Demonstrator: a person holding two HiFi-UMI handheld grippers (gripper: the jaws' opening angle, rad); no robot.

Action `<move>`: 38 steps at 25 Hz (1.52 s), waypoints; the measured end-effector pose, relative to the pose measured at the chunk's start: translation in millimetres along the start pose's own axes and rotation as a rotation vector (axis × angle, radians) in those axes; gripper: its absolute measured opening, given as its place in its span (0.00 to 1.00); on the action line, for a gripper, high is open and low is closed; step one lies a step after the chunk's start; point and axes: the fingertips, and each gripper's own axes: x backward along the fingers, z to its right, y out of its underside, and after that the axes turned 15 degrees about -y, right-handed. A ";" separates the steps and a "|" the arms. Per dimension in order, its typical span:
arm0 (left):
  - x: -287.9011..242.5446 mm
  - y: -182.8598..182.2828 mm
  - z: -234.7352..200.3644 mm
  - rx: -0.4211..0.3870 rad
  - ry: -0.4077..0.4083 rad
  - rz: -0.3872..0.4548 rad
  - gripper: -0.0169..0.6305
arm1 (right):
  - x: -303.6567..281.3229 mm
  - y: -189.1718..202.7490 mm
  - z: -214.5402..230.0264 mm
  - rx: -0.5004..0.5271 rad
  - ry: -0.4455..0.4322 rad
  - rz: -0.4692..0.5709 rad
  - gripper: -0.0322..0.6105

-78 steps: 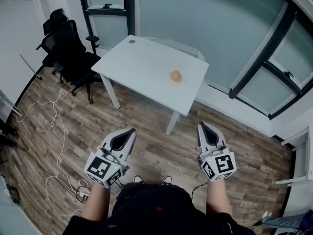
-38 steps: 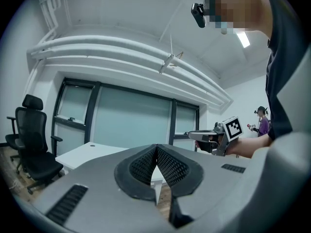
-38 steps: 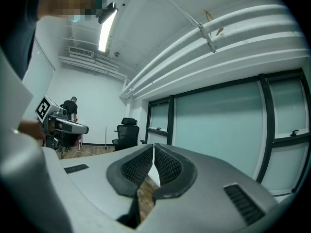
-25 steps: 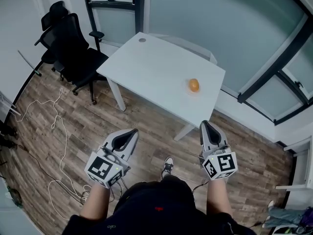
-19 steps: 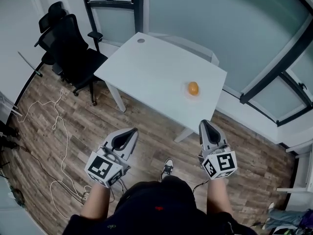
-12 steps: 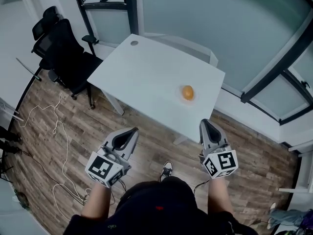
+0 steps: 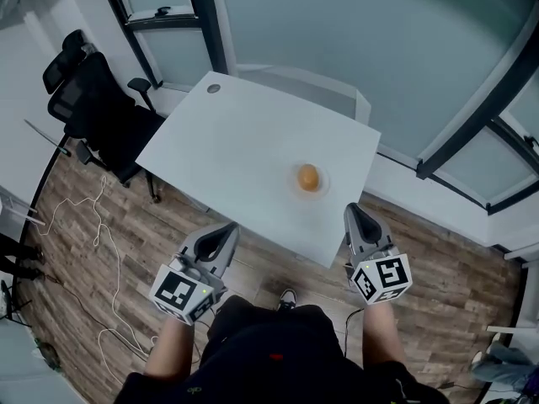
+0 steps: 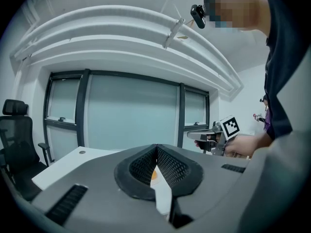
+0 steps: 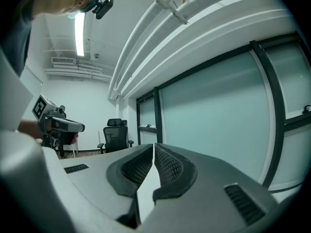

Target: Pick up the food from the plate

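A round orange piece of food lies on a small white plate near the right front part of the white table. Both grippers are held level at the table's near edge, short of the plate. My left gripper is shut and empty, down and left of the food. My right gripper is shut and empty, just right of and below the plate. In the left gripper view, a sliver of the orange food shows through the gap behind the shut jaw tips. The right gripper view shows its shut jaws with nothing between them.
A black office chair stands left of the table, and white cables lie on the wooden floor there. Frosted glass walls with dark frames run behind and to the right of the table. The person's legs and a shoe are below the table edge.
The table and the food have come closer and lower in the head view. Both grippers, still shut, now reach the table's near edge instead of hanging over the floor.
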 end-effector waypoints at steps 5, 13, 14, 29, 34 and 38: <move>-27.8 -8.7 -3.4 0.006 0.032 0.010 0.06 | -12.7 3.2 17.9 -0.005 0.015 -0.007 0.09; -77.4 -11.9 -31.2 0.033 0.174 0.029 0.06 | -44.8 5.3 25.3 0.015 0.087 -0.036 0.09; -86.0 -10.5 -37.1 0.029 0.193 0.026 0.06 | -51.3 6.0 26.8 0.016 0.103 -0.042 0.09; -186.9 -9.6 -164.1 0.004 0.400 0.015 0.06 | -166.6 13.8 33.1 -0.014 0.341 -0.143 0.09; -201.3 -6.3 -163.7 0.014 0.424 -0.008 0.06 | -168.6 20.1 41.5 -0.028 0.370 -0.160 0.09; -207.1 -10.8 -145.6 0.003 0.425 -0.005 0.06 | -160.9 23.6 55.7 -0.041 0.356 -0.165 0.09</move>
